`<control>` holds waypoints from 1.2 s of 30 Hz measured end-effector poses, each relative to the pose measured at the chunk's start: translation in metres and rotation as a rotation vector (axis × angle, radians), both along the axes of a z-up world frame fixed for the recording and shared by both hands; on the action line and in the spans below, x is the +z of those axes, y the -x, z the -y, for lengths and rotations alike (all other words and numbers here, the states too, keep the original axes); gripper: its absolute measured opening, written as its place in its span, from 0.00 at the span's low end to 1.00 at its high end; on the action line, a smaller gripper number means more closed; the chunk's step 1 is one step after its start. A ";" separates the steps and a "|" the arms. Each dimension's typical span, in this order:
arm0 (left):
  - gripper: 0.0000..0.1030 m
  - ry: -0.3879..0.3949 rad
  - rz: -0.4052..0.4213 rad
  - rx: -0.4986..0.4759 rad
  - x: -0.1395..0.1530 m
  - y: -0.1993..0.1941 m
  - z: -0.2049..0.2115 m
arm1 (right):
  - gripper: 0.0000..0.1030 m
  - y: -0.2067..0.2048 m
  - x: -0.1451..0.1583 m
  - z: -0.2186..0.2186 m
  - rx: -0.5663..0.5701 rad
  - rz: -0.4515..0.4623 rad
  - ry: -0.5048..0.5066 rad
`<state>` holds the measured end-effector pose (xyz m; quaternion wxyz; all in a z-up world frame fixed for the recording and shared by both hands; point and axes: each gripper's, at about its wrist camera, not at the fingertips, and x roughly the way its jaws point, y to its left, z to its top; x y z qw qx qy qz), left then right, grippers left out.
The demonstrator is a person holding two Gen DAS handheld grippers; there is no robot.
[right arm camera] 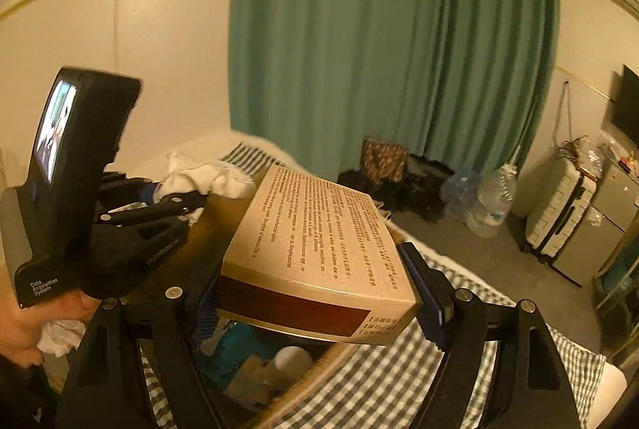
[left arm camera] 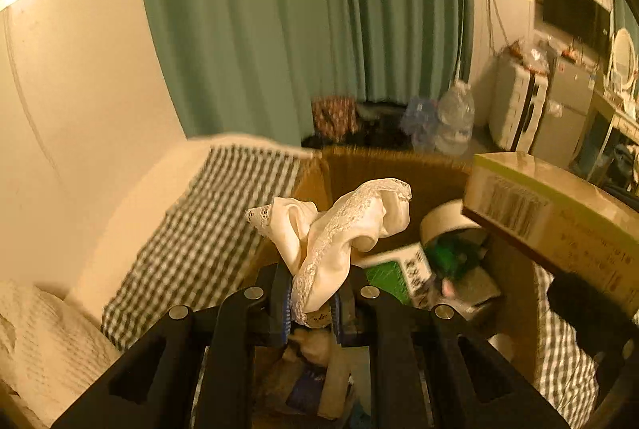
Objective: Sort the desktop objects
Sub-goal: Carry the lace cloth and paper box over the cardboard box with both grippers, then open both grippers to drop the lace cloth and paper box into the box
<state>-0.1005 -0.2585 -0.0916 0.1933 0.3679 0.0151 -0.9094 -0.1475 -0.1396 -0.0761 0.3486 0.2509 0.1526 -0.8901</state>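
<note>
My left gripper (left arm camera: pixel 311 303) is shut on a cream lace-edged cloth (left arm camera: pixel 339 229), which stands bunched above the jaws over an open cardboard box (left arm camera: pixel 399 159). Inside that box lie a roll of tape (left arm camera: pixel 443 219), a green packet (left arm camera: pixel 395 271) and other small items. My right gripper (right arm camera: pixel 319 303) is shut on a tan printed box (right arm camera: pixel 319 241) with a dark red end, held across its width above the cardboard box's near corner (right arm camera: pixel 311 381). The tan box (left arm camera: pixel 551 217) also shows at the right of the left wrist view. The left gripper (right arm camera: pixel 175 207) with its cloth (right arm camera: pixel 207 175) shows at left in the right wrist view.
The cardboard box rests on a green-checked bedspread (left arm camera: pixel 207 229). A teal curtain (right arm camera: pixel 391 38) hangs behind. On the floor stand water bottles (right arm camera: pixel 491 201), a white suitcase (right arm camera: pixel 559 213) and dark bags (right arm camera: pixel 415 185). A person's hand (right arm camera: pixel 24 321) holds the left gripper's handle.
</note>
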 end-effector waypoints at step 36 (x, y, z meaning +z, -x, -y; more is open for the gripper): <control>1.00 -0.006 -0.042 -0.037 0.025 0.003 -0.009 | 0.96 0.012 -0.002 -0.021 -0.164 -0.029 -0.018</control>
